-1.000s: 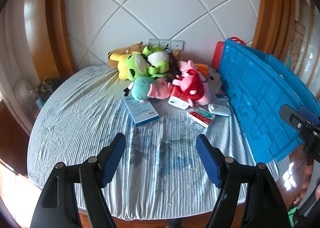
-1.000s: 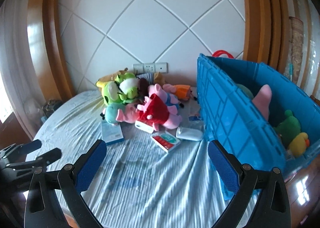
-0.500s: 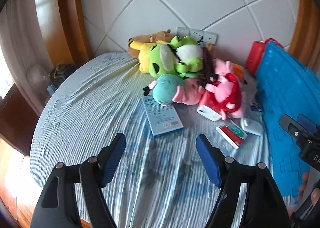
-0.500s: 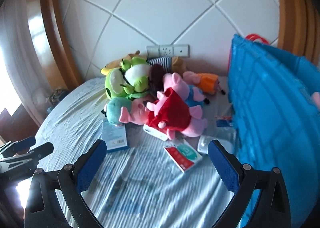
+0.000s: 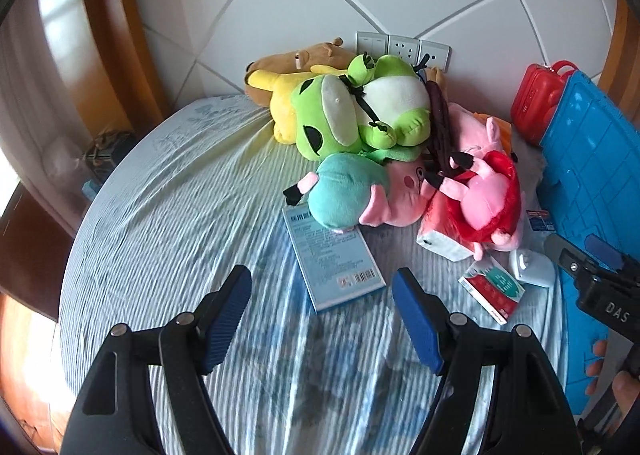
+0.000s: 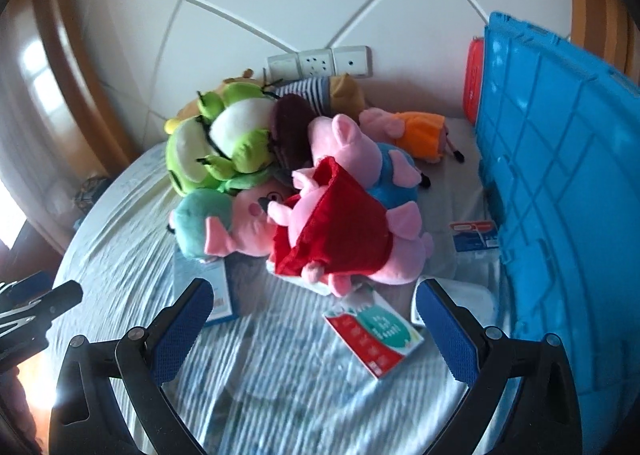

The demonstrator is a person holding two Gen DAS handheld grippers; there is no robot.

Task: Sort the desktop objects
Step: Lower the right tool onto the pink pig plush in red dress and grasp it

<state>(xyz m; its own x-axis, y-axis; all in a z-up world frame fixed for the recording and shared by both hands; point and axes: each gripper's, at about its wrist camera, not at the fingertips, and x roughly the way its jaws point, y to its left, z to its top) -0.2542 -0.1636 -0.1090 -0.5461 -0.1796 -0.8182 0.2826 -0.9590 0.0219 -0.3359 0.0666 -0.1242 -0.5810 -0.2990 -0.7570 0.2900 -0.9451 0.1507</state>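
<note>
Plush toys [image 6: 304,191] heaped ahead of both claws, boxes unsorted on the surface [image 5: 180,223]; left claw [image 5: 322,315] and right claw [image 6: 314,329] gape wide, holding nothing. Nearly everything remains.

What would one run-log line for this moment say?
left gripper: open, empty | right gripper: open, empty | plush pile: on table | blue crate: right of pile

Pretty bright daylight coming in from the left, with glare blowing out the lower-left edge in both views. Heavy fisheye bending plus dark corners, and the tablecloth [image 6: 280,367] looks motion-smeared up close.
</note>
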